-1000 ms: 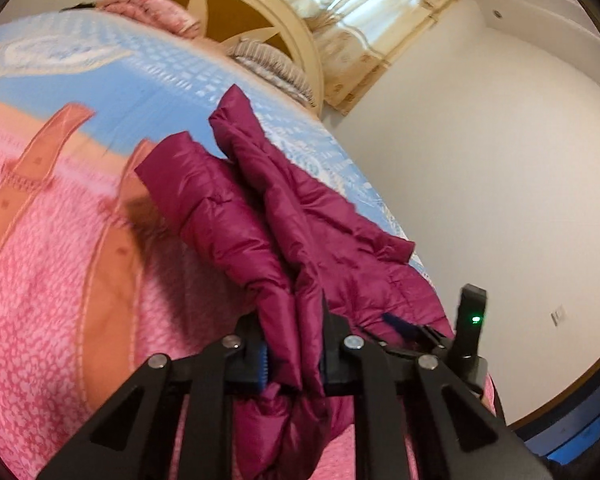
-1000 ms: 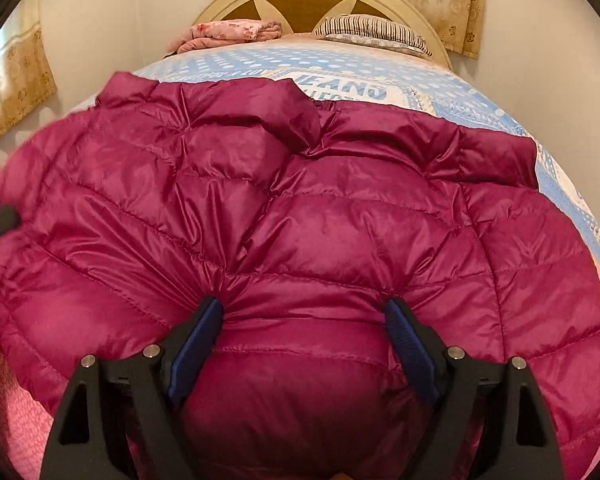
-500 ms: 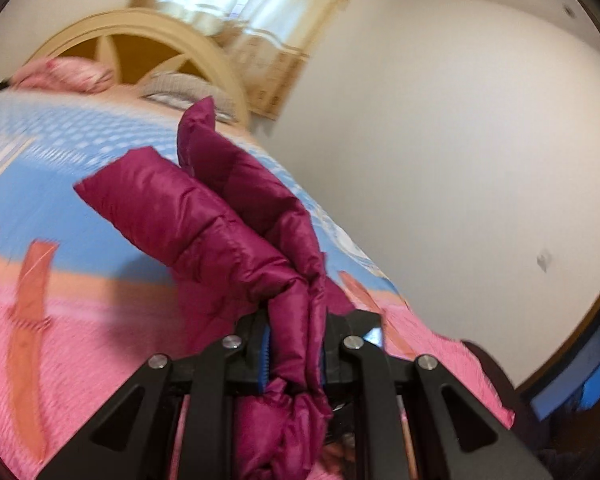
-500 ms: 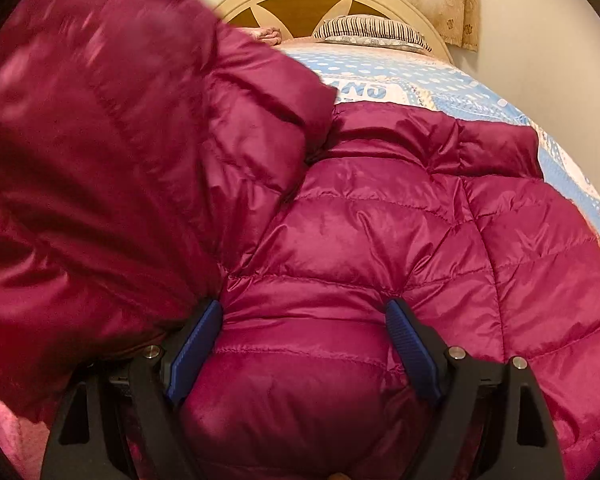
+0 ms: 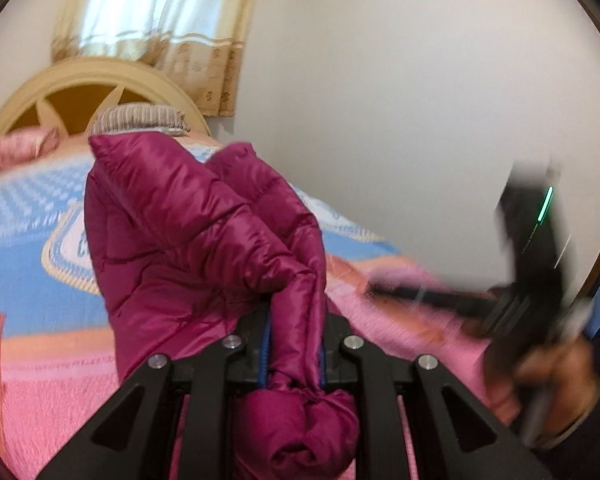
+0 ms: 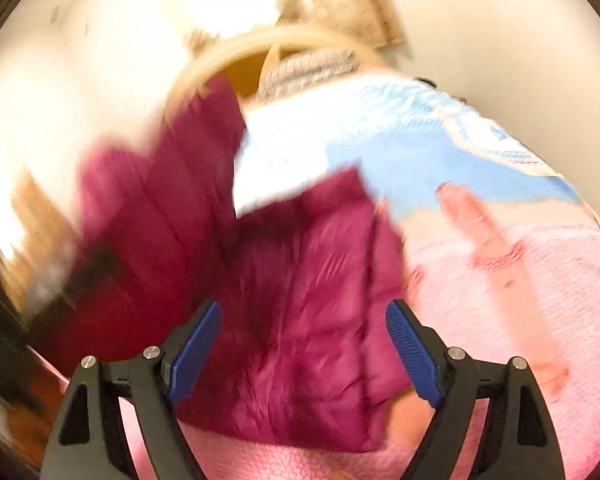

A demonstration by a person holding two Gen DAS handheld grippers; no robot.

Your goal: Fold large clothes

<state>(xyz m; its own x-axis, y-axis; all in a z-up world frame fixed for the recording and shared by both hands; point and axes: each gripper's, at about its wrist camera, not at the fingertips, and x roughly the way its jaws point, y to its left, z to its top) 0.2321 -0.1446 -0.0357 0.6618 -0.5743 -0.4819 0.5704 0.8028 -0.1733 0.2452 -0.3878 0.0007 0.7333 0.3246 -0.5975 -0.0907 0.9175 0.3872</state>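
Note:
A magenta quilted down jacket (image 5: 188, 232) hangs bunched from my left gripper (image 5: 294, 344), which is shut on a fold of it and holds it above the bed. In the blurred right wrist view the jacket (image 6: 300, 300) lies or hangs ahead of my right gripper (image 6: 302, 356), whose blue pads (image 6: 192, 344) stand wide apart with nothing clamped. The right gripper and the hand holding it show blurred at the right of the left wrist view (image 5: 540, 280).
The bed has a pink and blue blanket (image 5: 40, 380), also seen in the right wrist view (image 6: 500, 280). A cream headboard (image 5: 80, 84), a striped pillow (image 5: 140, 118) and a pink pillow (image 5: 16, 146) are at the far end. A white wall (image 5: 400, 100) runs along the right.
My left gripper has lifted the jacket and swung right. My right gripper, open on the spread jacket before, has pulled back and swung; the jacket has come off the bed.

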